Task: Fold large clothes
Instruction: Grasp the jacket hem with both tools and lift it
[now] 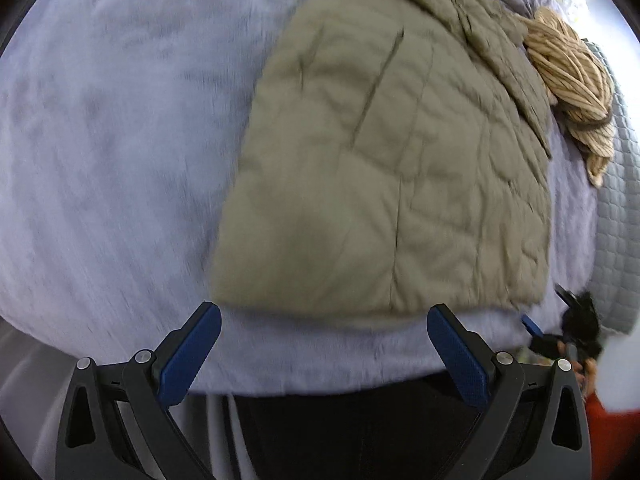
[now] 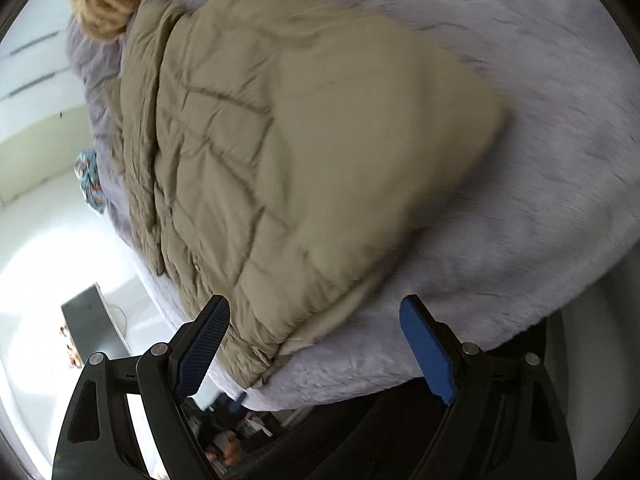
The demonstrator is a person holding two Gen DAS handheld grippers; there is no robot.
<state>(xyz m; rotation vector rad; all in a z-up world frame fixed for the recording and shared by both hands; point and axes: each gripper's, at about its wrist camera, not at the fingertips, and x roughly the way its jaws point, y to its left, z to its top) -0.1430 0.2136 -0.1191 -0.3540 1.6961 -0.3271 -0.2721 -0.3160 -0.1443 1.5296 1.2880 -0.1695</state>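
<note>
Lying folded, the quilted jacket [image 1: 384, 168] leaves bare blanket [image 1: 112, 152] leftward.

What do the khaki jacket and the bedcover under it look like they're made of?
The khaki jacket looks like quilted, padded woven fabric, probably nylon or polyester: stitched panel lines, puffy sections, a matte to faint sheen. The lavender bedcover looks like plush fleece or faux fur: a soft brushed nap with streaky pile. Motion blur softens both, so the fibre type is a guess.
</note>
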